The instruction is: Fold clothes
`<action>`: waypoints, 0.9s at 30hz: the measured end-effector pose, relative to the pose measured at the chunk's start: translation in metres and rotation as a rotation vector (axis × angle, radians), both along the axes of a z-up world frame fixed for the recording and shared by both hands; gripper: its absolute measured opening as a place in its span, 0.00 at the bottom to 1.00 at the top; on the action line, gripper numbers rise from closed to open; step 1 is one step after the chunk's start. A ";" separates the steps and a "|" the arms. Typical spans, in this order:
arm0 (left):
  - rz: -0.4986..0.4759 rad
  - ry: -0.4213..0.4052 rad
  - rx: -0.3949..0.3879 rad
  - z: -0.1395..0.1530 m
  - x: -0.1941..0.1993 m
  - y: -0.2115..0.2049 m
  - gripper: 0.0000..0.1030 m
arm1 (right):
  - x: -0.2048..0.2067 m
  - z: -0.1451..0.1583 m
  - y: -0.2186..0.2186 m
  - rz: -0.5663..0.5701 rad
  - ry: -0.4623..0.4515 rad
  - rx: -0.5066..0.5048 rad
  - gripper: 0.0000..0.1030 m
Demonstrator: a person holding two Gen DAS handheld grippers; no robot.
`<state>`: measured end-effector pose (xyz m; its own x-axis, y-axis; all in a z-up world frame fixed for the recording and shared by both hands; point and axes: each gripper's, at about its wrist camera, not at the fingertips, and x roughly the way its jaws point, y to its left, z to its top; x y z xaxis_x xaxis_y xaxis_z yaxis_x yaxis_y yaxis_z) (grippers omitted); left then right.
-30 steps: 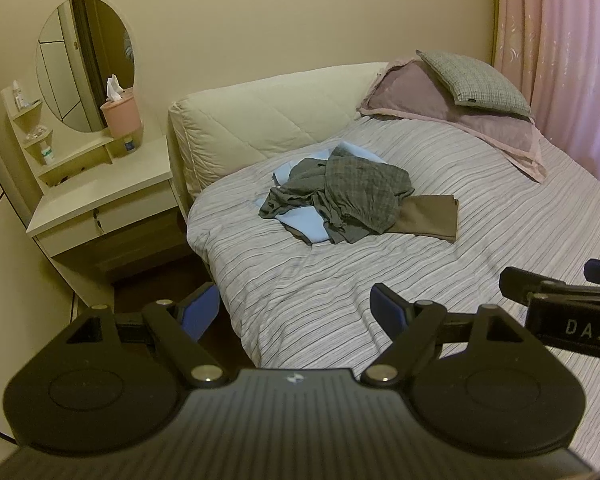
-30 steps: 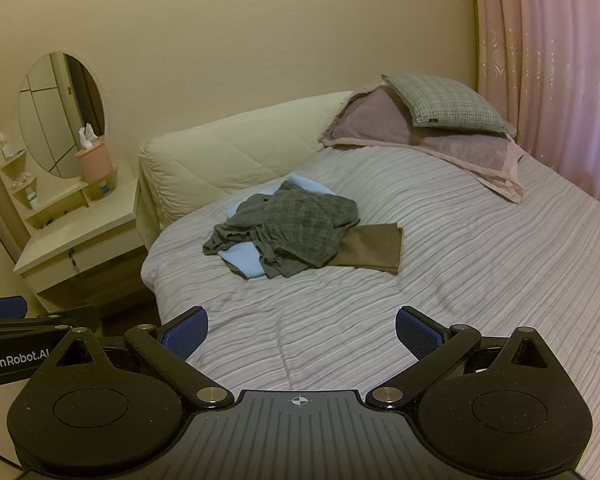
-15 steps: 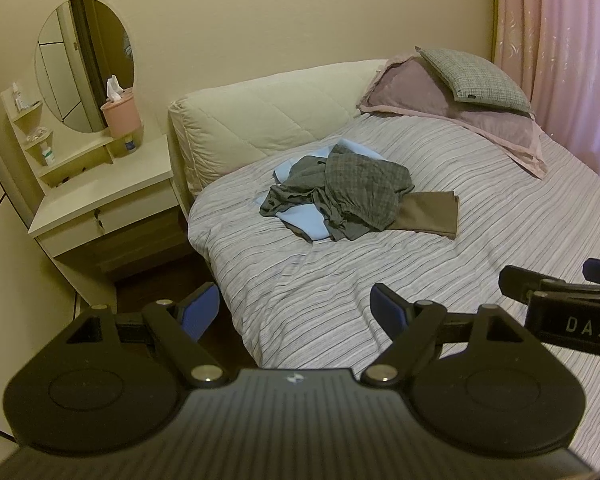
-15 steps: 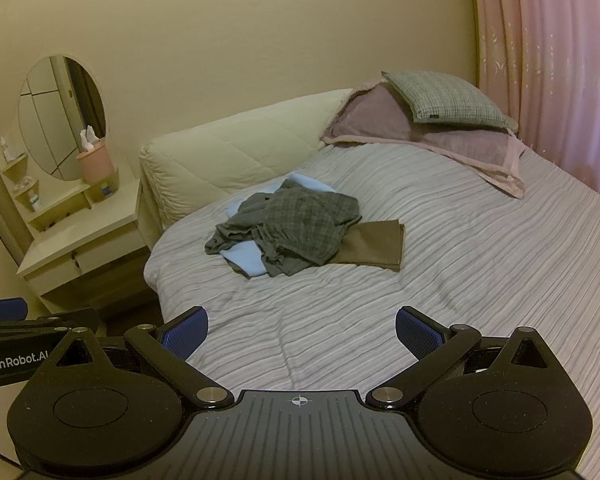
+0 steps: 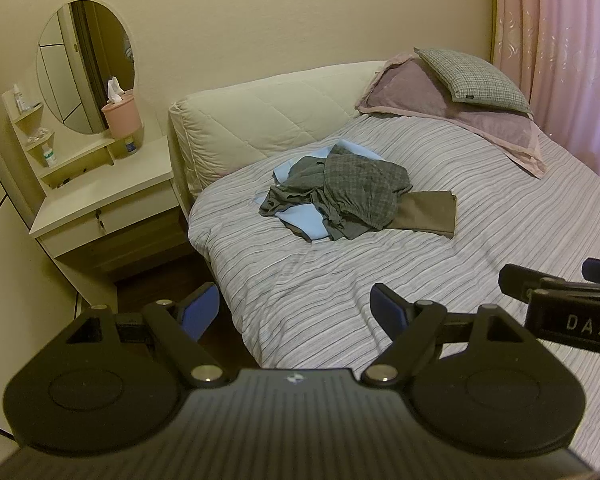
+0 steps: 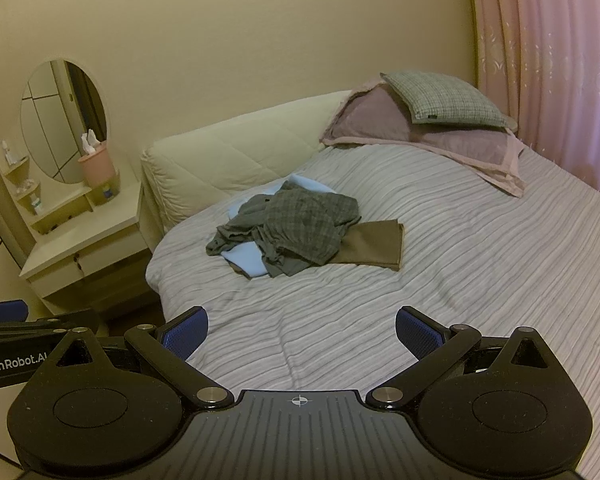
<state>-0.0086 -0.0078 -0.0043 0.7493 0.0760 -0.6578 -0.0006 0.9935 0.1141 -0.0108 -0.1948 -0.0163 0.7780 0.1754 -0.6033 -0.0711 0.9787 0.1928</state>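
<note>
The left gripper (image 5: 296,312) holds its blue-padded fingers (image 5: 388,309) spread wide with nothing between them; it hangs over the near corner of the bed (image 5: 320,292), one pad over dark floor and the other over the striped cover. The right gripper (image 6: 302,328) is likewise spread wide and empty above the striped bedding. Each camera catches only a cut-off piece of the other tool: in the left view the right one enters from the right edge with the letters "DAS" showing, and in the right view the left one enters from the left edge with "GenRobot.A" legible before the frame cuts it.

The clothes pile (image 5: 352,194) lies well ahead of both sets of fingers, near the middle of the bed, touching neither. A crumpled grey checked garment (image 6: 304,226) sits on top; a light blue piece (image 6: 246,262) shows only at its edges beneath, and a flat brown piece (image 6: 376,246) pokes out to the right, its remainder hidden. What kinds of garment these are cannot be told.

Beyond, a grey checked cushion (image 5: 472,76) rests on a mauve pillow (image 5: 428,100) against the cream headboard (image 5: 260,116). A dressing table (image 5: 104,196) stands left of the bed with an oval mirror (image 5: 86,66) and a pink tissue holder (image 5: 122,114); the small bottles on its shelves are too small to identify. A pink curtain (image 6: 548,52) hangs at the right.
</note>
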 end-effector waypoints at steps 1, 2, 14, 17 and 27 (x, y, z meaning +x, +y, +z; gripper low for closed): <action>0.000 0.001 0.000 0.000 0.000 0.000 0.78 | 0.000 0.000 0.000 0.000 0.000 0.001 0.99; 0.000 0.001 0.000 0.000 0.000 0.000 0.78 | 0.000 0.000 0.000 0.001 0.000 0.001 0.99; -0.024 0.018 -0.007 -0.003 0.009 0.001 0.78 | 0.006 -0.003 -0.003 -0.015 0.009 0.007 0.99; -0.035 0.024 -0.011 -0.006 0.013 0.003 0.78 | 0.010 -0.004 -0.003 -0.023 0.013 0.006 0.99; -0.072 0.057 -0.027 -0.016 0.046 0.011 0.78 | 0.031 -0.009 0.004 -0.041 0.020 0.006 0.99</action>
<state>0.0378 0.0028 -0.0202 0.7132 0.0048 -0.7009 0.0766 0.9935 0.0848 0.0197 -0.1910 -0.0255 0.7726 0.1470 -0.6176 -0.0269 0.9795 0.1995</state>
